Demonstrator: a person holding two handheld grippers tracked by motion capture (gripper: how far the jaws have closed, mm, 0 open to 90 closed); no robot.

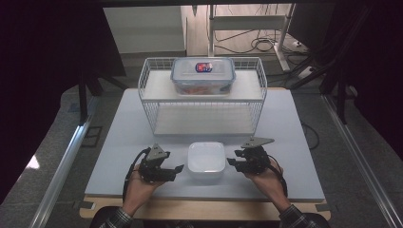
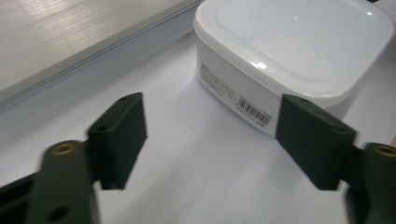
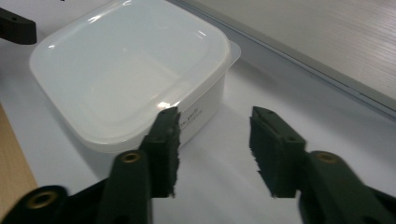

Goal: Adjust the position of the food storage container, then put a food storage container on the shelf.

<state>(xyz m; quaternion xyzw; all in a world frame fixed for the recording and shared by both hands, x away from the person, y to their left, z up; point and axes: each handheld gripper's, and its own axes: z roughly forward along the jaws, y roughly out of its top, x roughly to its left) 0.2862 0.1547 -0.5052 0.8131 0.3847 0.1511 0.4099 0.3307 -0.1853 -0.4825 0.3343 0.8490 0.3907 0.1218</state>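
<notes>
The white lidded container (image 1: 206,159) is sitting near the front edge of the pale counter (image 1: 119,142), directly between the left gripper (image 1: 177,169) and the right gripper (image 1: 230,163), each held in a hand coming up from the bottom of the high view; behind it, a white wire shelf rack (image 1: 151,102) is carrying a clear lock-lid food box (image 1: 203,76) on its top tier. In the left gripper view, the container (image 2: 299,51) is lying ahead and to the right, its labelled side wall facing the camera, and the jaws are standing wide apart over bare counter, released and gripping nothing. In the right gripper view, the container (image 3: 126,70) is lying ahead and to the left, just past one jaw, and these jaws are also standing apart, released, with only counter between them.
</notes>
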